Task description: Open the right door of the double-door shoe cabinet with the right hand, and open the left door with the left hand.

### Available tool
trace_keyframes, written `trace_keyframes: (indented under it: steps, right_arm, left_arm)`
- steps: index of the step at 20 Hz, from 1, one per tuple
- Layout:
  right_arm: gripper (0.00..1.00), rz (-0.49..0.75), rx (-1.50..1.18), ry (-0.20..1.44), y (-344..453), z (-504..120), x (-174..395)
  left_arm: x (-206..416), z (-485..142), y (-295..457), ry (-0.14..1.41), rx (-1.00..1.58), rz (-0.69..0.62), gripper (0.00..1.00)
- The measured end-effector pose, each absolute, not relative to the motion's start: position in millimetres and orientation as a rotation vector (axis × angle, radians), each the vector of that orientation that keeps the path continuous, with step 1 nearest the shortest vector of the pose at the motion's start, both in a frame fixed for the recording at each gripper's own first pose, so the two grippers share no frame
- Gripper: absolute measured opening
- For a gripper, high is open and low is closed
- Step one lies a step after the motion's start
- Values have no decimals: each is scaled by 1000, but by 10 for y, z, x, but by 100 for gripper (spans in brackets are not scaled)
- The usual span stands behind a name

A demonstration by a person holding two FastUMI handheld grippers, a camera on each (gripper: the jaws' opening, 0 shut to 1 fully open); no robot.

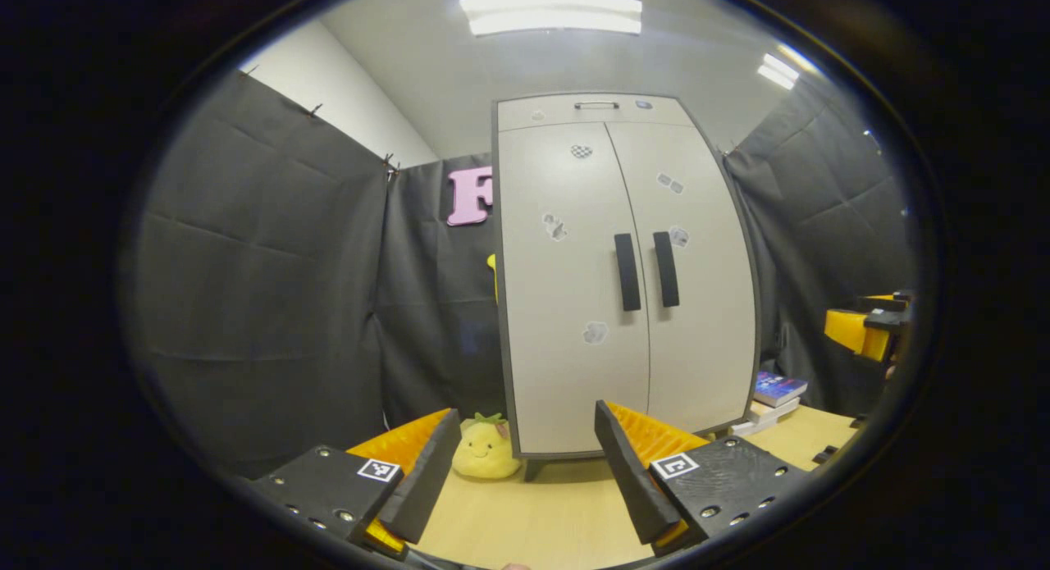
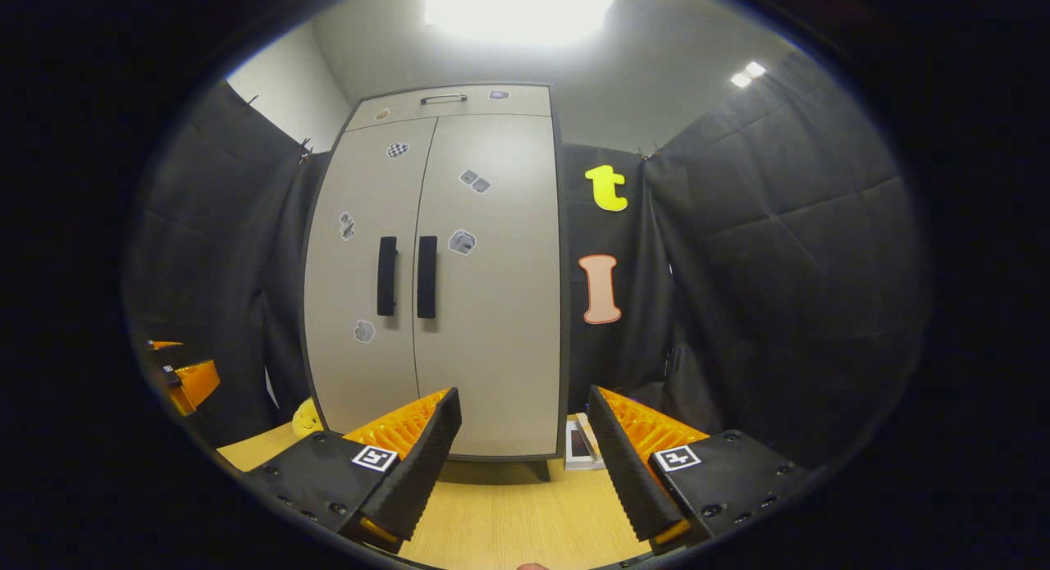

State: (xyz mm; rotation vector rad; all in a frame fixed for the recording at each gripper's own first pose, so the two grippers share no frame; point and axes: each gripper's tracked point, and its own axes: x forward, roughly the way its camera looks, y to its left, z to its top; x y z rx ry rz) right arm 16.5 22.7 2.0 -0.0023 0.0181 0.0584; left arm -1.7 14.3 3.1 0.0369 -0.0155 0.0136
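- The shoe cabinet (image 1: 623,275) stands upright at the far side of the wooden table (image 1: 541,513), with both doors shut.
- The left door (image 1: 566,291) and the right door (image 1: 697,291) meet at a centre seam, and each has a dark upright handle just beside that seam: the left handle (image 1: 627,271) and the right handle (image 1: 665,269).
- Small stickers are dotted over both doors, and a narrow drawer front with a small pull (image 1: 596,106) runs across the top.
- In the left gripper view, the left gripper (image 1: 525,451) is on the near side of the table, well apart from the cabinet; its fingers are spread wide and hold nothing.
- In the right gripper view, the right gripper (image 2: 525,447) is likewise near, well short of the doors, its fingers wide apart and empty.
- The right gripper also appears at the far right edge of the left gripper view (image 1: 869,328), and the left gripper at the left edge of the right gripper view (image 2: 184,381).
- A yellow plush toy (image 1: 486,449) sits on the table by the cabinet's left foot.
- A short stack of books (image 1: 771,402) lies on the table to the right of the cabinet.
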Motion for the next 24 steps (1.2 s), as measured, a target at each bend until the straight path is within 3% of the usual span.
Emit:
trace_keyframes:
  steps: [24]
  right_arm:
    - [97,239,-25,-71,1197,911,1691]
  left_arm:
    - [-297,-111,720,18,78,176,96]
